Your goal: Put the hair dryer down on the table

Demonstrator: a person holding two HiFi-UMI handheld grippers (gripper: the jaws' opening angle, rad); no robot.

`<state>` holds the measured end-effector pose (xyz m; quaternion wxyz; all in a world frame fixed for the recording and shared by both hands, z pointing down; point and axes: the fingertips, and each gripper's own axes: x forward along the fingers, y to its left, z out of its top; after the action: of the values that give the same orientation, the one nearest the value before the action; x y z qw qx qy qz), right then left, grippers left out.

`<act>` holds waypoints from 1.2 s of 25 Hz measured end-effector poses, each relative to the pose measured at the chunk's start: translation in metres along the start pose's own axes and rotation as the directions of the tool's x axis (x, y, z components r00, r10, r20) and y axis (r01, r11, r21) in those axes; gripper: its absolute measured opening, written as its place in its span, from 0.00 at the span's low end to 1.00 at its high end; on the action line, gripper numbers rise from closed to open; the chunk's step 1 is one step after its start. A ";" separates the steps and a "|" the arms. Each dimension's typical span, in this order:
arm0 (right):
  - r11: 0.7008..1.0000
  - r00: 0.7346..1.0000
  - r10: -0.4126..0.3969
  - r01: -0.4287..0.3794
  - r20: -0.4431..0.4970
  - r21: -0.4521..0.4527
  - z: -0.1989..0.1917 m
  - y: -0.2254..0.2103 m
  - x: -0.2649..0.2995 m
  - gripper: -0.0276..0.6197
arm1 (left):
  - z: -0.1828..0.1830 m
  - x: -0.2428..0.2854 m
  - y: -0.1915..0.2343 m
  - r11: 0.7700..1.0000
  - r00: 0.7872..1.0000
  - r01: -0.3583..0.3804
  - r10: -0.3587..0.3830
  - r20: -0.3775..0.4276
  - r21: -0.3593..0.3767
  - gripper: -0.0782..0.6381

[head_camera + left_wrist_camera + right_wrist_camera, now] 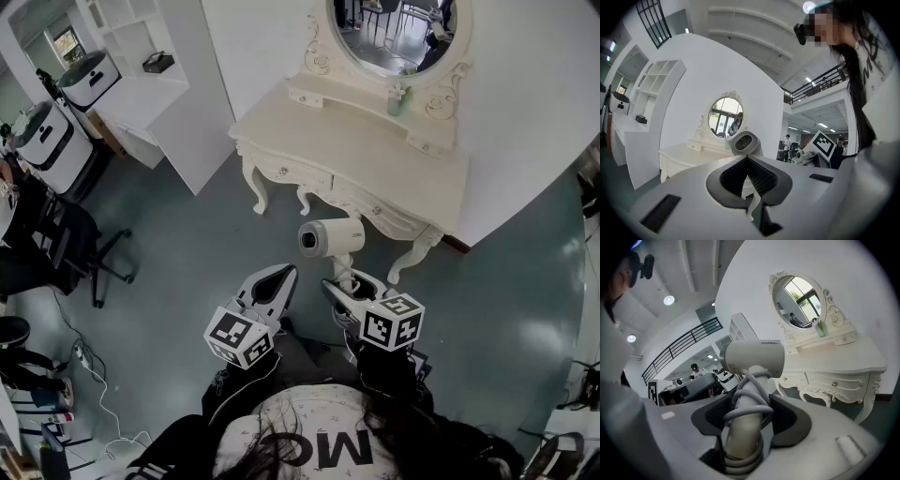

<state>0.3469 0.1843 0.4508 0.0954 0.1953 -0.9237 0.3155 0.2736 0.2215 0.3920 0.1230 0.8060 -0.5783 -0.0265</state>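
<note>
A white hair dryer (331, 237) stands upright in the air in front of the cream dressing table (356, 141), its nozzle facing left. My right gripper (347, 286) is shut on its handle, which has the grey cord wound round it (749, 399). In the right gripper view the dryer's barrel (754, 358) sits just above the jaws, with the table (843, 366) beyond and to the right. My left gripper (277, 281) hangs beside it on the left, shut and empty. In the left gripper view (749, 161) the dryer (743, 143) shows end-on past the jaw tips.
An oval mirror (394, 33) rises at the table's back, with a small green bottle (397, 98) on its ledge. A white shelf unit (141, 56) stands at the upper left. A black office chair (84, 244) and floor cables (94, 375) lie to the left.
</note>
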 end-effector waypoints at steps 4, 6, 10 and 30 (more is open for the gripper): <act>1.000 1.000 0.003 -0.003 -0.014 -0.009 -0.003 -0.004 -0.003 0.44 | -0.001 0.002 -0.004 1.000 1.000 -0.005 0.005 0.006 0.009 0.10; 1.000 1.000 0.005 -0.005 -0.017 -0.008 -0.004 -0.005 -0.004 0.44 | -0.001 0.003 -0.005 1.000 1.000 -0.009 0.009 0.009 0.008 0.10; 1.000 1.000 0.012 -0.012 -0.012 0.001 -0.002 -0.008 -0.004 0.44 | -0.002 0.006 -0.007 1.000 1.000 -0.008 0.008 0.008 0.012 0.10; 0.999 0.997 0.014 -0.018 -0.076 -0.051 0.001 -0.020 0.016 0.44 | -0.005 0.021 0.009 1.000 1.000 -0.023 0.023 0.018 -0.014 0.10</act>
<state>0.3406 0.1641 0.4658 0.1326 0.1732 -0.9288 0.2996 0.2730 0.2002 0.4005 0.1234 0.7983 -0.5884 -0.0365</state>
